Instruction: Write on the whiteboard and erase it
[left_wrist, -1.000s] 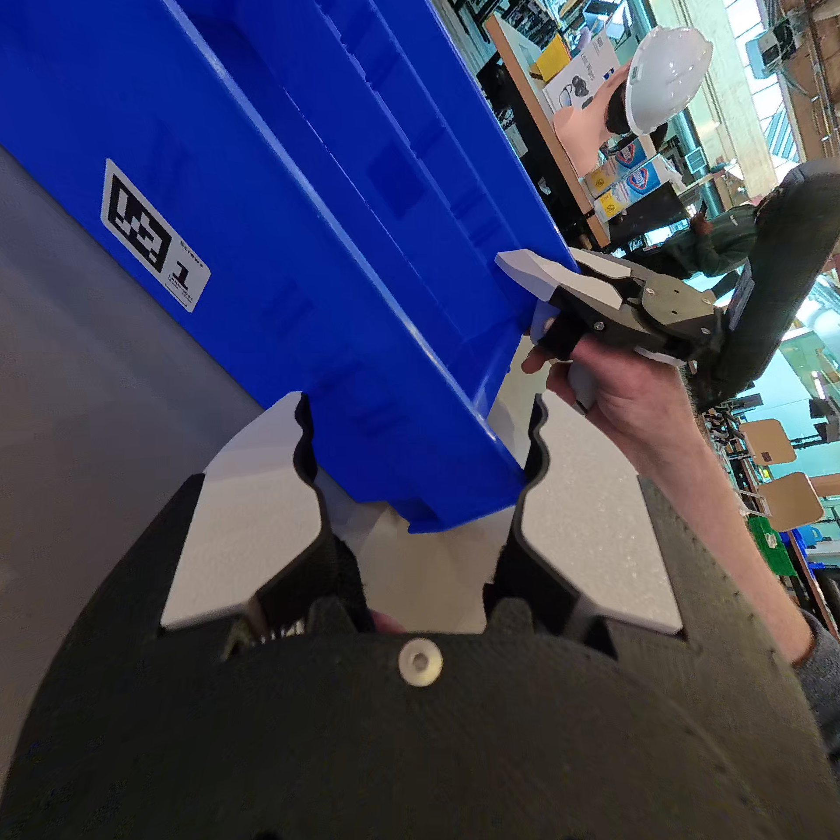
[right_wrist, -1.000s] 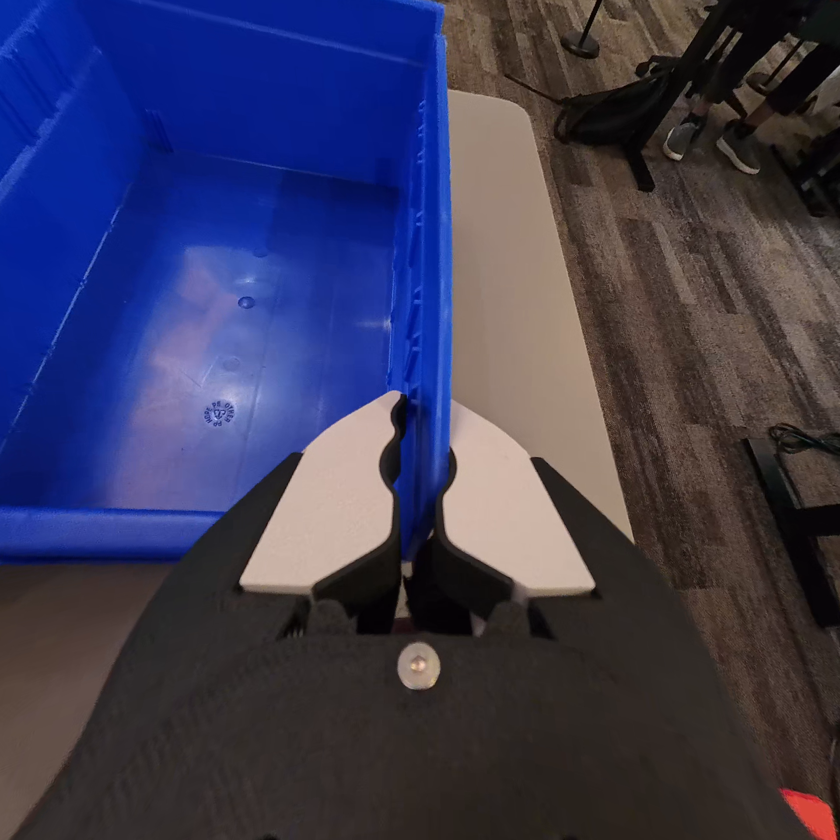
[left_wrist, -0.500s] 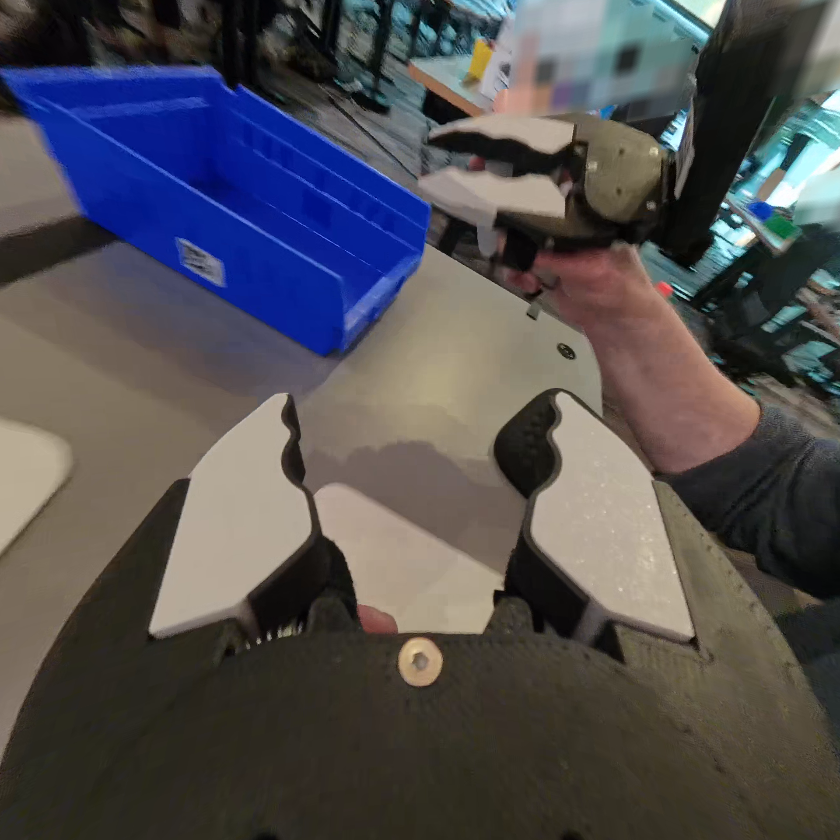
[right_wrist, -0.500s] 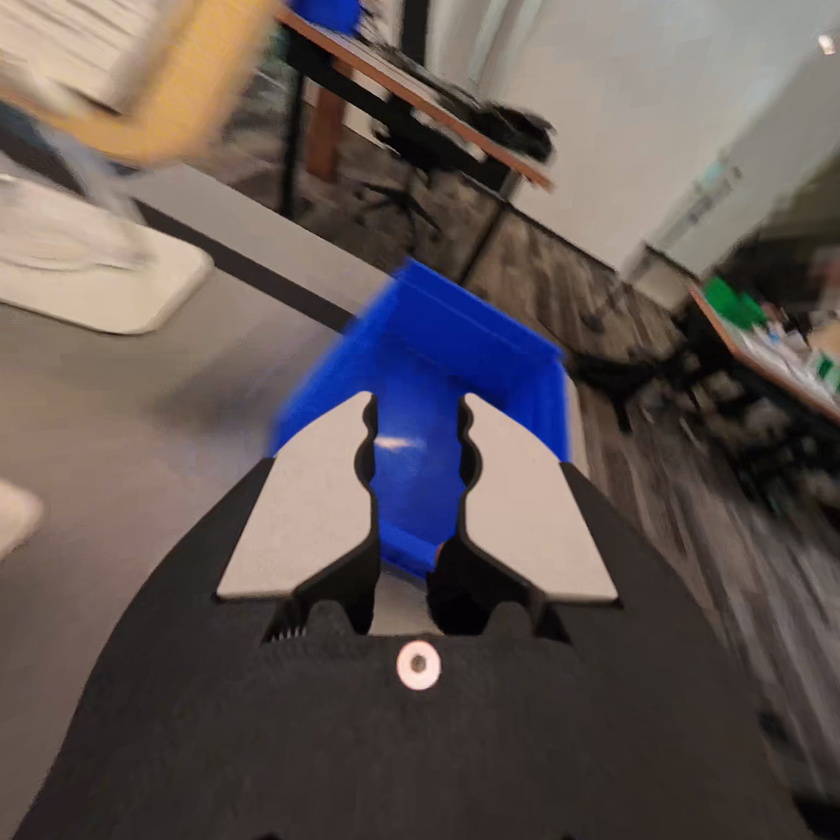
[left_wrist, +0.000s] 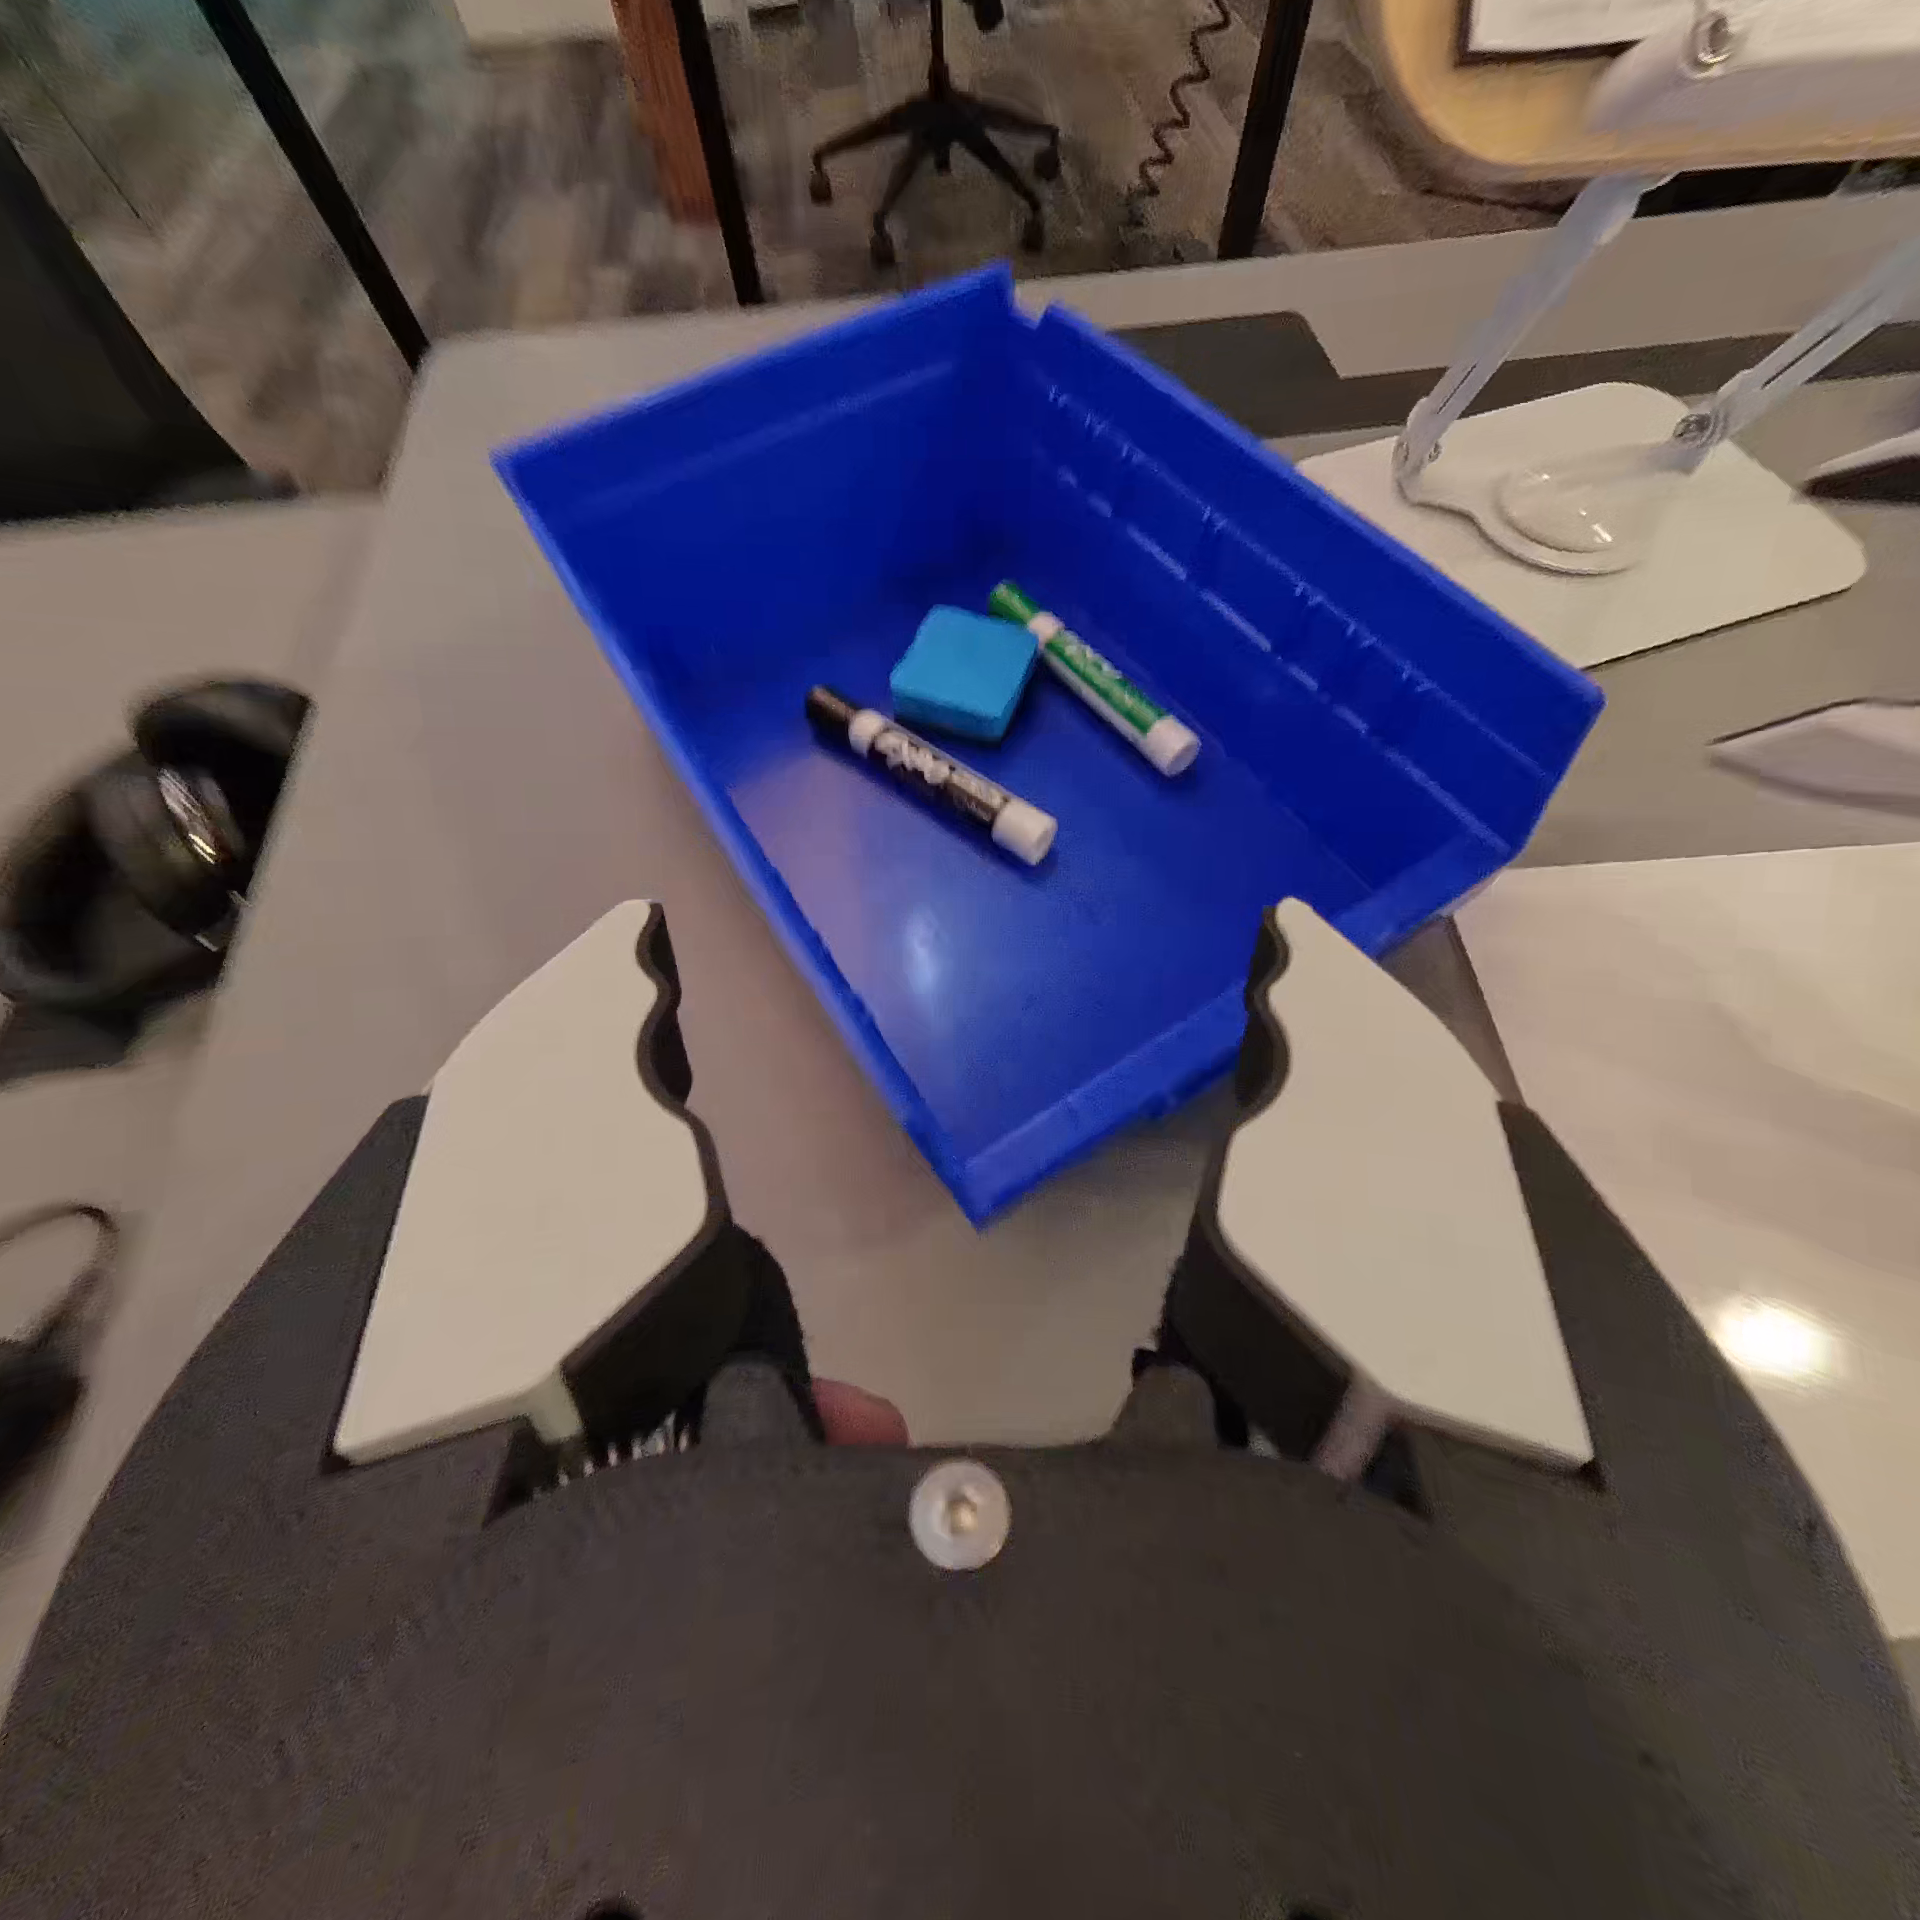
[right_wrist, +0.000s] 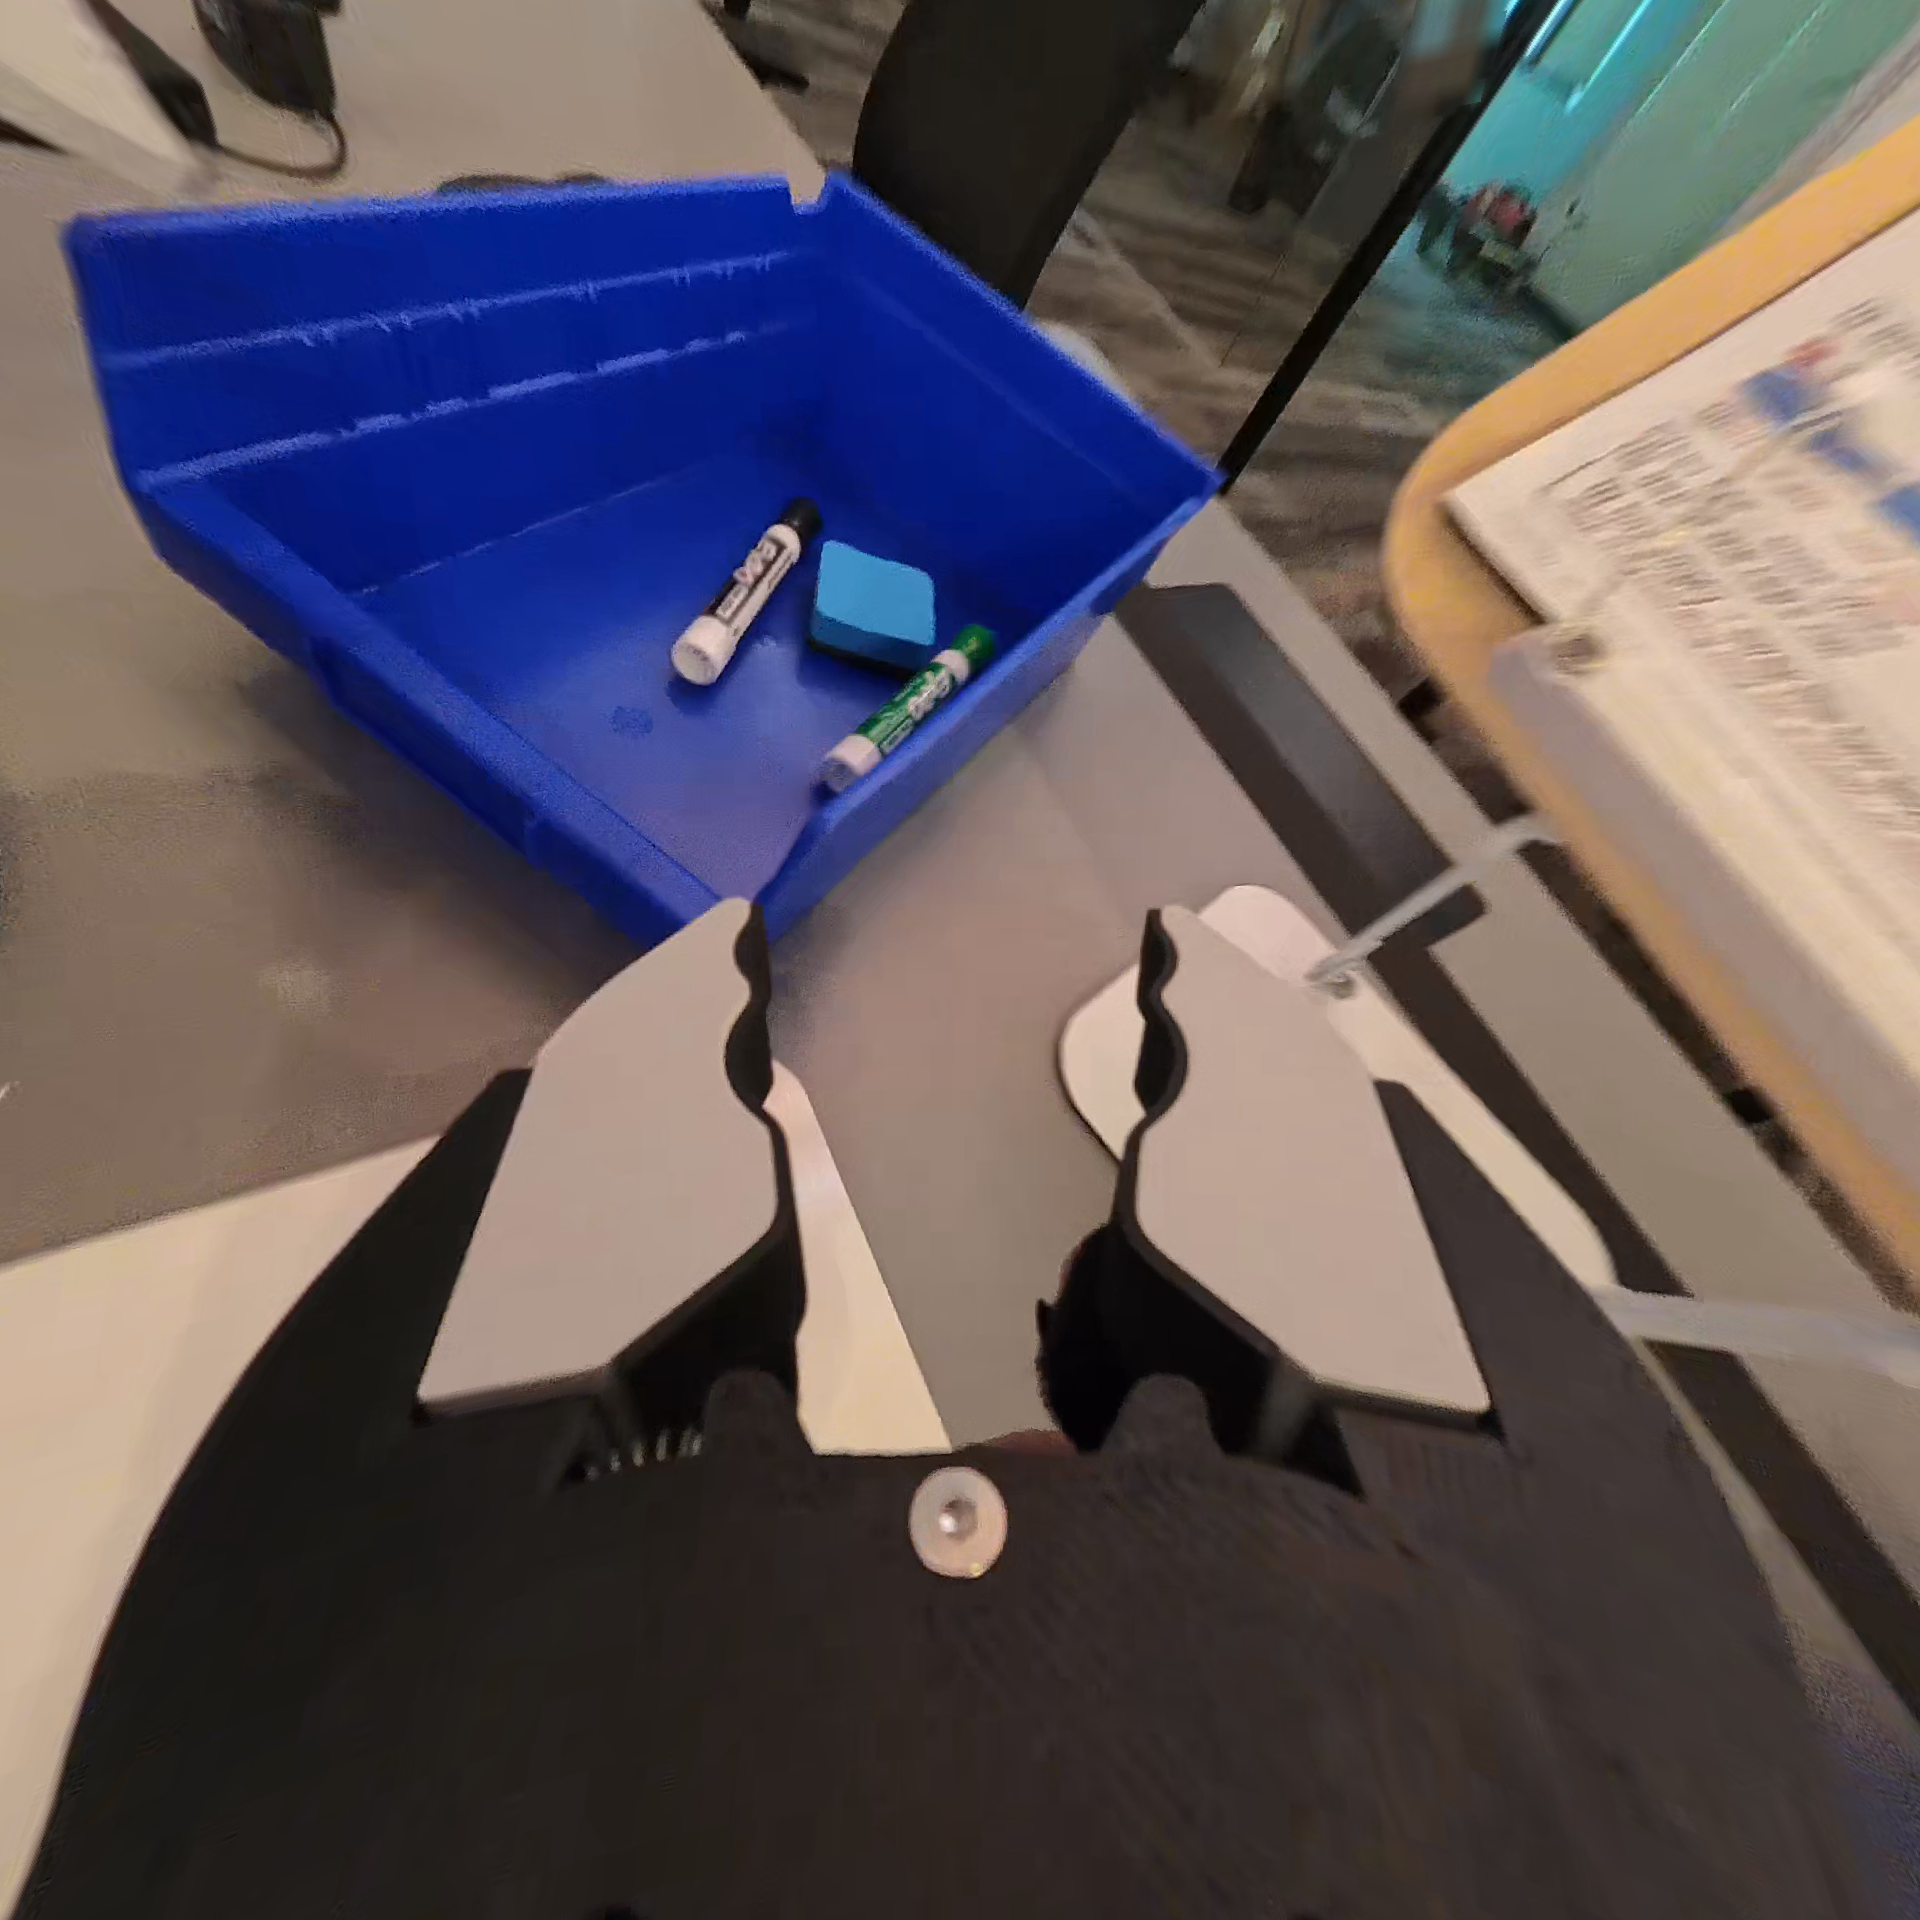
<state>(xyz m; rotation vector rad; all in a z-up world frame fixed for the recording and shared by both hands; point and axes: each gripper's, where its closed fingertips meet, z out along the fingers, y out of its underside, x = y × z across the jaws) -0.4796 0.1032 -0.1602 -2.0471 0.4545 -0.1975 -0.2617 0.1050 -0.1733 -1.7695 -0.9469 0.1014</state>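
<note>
Hovering above the table with both grippers bare, I have my left gripper (left_wrist: 961, 997) spread wide and my right gripper (right_wrist: 951, 997) open somewhat narrower, nothing between the fingers of either. Ahead of both sits the blue bin (left_wrist: 1382, 665), its near corner just under my left fingertips. On its floor lie a black marker (left_wrist: 930, 774), a green marker (left_wrist: 1091, 675) and a blue eraser (left_wrist: 964, 675) between them, the eraser touching or nearly touching the green one. The whiteboard (left_wrist: 1704, 1091) shows as a glossy white sheet low and to the right of my left gripper. I judge the markers light, stiff and smooth, likely to roll or pivot if pinched near an end, so I would close across the middle of the black marker's barrel, with the fingers set square to its length. Its cap must come off, which suggests one gripper on the barrel and the other on the cap. The eraser looks soft and light; its flat sides should take a gentle squeeze.
</note>
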